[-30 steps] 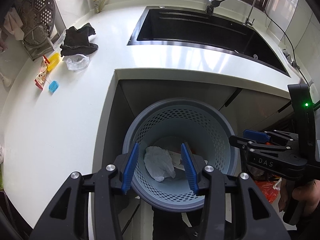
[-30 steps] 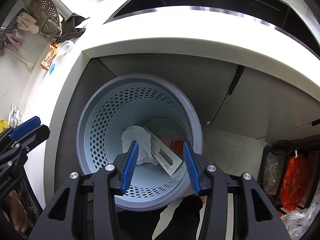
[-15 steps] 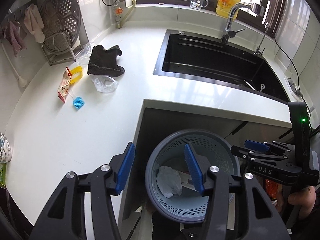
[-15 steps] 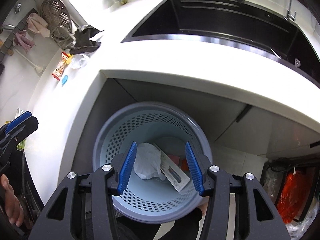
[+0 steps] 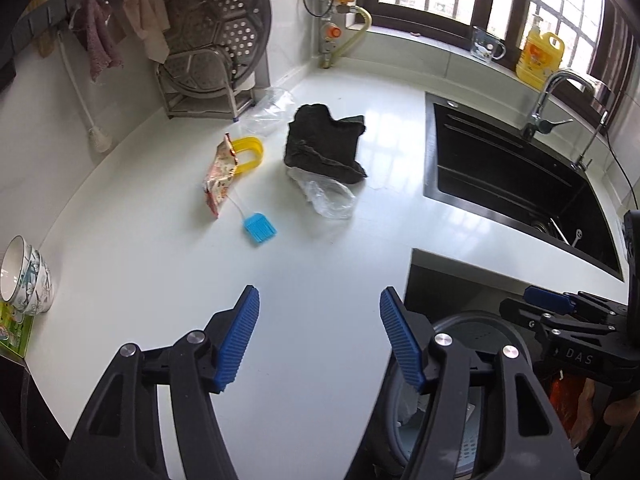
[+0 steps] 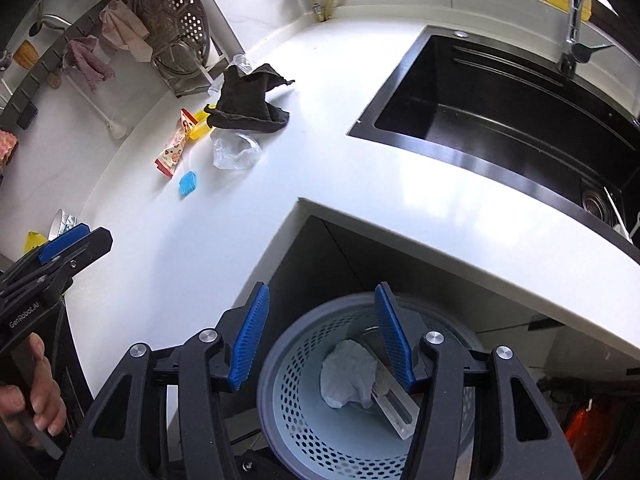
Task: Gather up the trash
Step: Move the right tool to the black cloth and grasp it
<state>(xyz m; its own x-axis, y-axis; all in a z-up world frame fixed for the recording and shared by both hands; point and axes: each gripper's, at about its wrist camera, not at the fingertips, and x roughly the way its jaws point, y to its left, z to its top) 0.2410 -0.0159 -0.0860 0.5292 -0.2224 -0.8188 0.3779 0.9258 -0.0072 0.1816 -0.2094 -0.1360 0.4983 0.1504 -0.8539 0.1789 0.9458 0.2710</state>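
My left gripper hangs over the white counter with its jaws opening and nothing between them. My right gripper is above the grey perforated bin, jaws opening and empty. In the bin lie a crumpled white tissue and a flat wrapper. On the counter farther back lie a snack wrapper, a clear plastic bag, a black cloth and a blue brush.
The black sink with its tap takes up the right. A steamer rack stands at the back left, stacked bowls at the counter's left edge. A yellow clip lies by the wrapper. A person's hand holds the left gripper.
Both grippers have risen away from the bin and swung toward the counter. Their jaws stand wider apart than before. The bin has slid to the lower edge of both views.
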